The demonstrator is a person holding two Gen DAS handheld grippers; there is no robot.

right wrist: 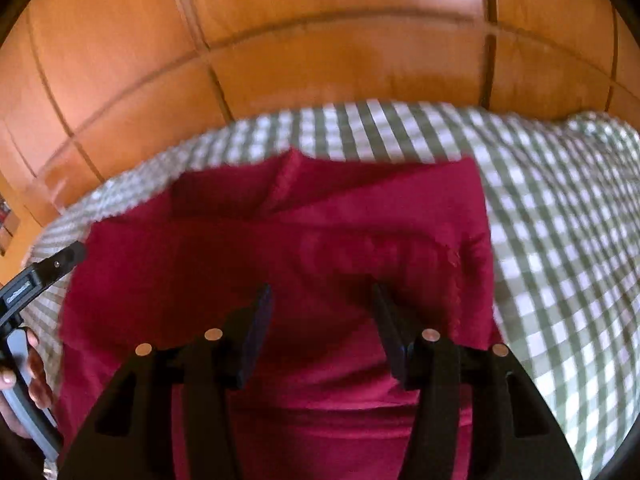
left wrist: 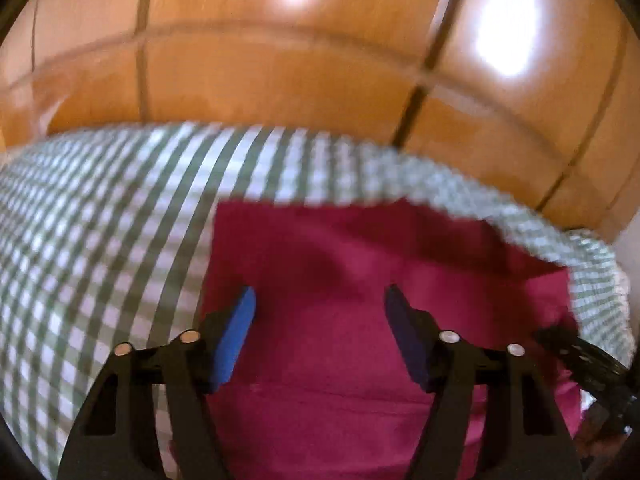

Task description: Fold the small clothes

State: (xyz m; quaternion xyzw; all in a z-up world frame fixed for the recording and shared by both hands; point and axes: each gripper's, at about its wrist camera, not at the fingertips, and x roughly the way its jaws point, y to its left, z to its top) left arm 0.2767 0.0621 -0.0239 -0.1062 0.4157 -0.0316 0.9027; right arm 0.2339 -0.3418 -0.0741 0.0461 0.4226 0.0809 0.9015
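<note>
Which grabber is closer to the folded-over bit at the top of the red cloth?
Hard to call, maybe the right. The right gripper hangs open over the red cloth, its folded flap straight ahead. The left gripper is open over the cloth's other side.

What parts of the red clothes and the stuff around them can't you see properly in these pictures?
- Red garment: its near end is hidden behind the open left gripper and cut off by the frame bottom; what kind of garment it is stays unclear.
- Right wrist view: right gripper hides the cloth's near middle.
- Checked cloth: motion-blurred, edges leave the frame.
- Floor tiles: blurred by glare.
</note>
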